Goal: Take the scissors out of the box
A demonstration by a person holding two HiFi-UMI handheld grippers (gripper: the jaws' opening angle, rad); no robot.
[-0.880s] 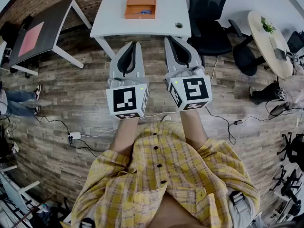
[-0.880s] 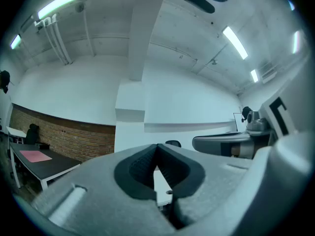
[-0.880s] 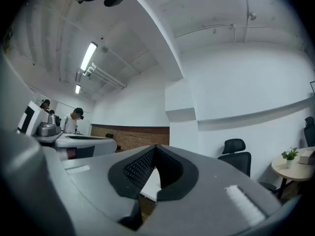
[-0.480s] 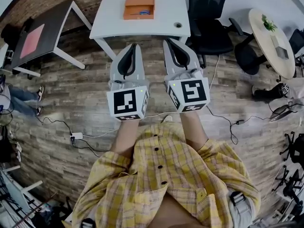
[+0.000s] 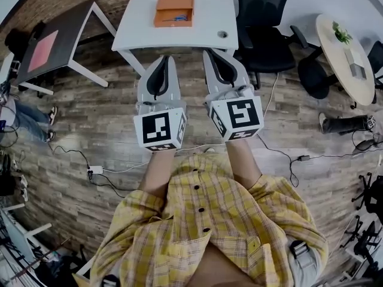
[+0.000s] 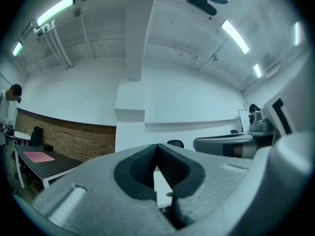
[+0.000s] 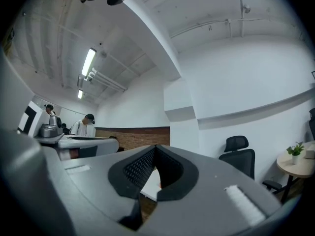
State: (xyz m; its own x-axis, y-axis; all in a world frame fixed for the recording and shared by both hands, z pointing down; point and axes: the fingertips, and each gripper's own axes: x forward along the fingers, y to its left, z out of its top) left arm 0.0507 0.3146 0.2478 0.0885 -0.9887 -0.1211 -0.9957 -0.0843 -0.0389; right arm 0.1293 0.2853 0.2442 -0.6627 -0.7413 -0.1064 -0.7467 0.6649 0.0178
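Short of the white surface [image 5: 134, 31], the left gripper [image 5: 165, 58] and right gripper [image 5: 209, 52] hover with jaws together, empty. The scissors [image 5: 178, 18] lie in the orange box [image 5: 163, 23], not yet reached, so the whole task is left.

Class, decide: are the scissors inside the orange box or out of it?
Inside: the scissors lie in the open orange box on the white table.

Seemingly wooden floor [image 5: 90, 130], white desk [image 5: 209, 18], dark table [image 5: 67, 37], black chairs [image 5: 266, 40], brick wall [image 6: 74, 137].
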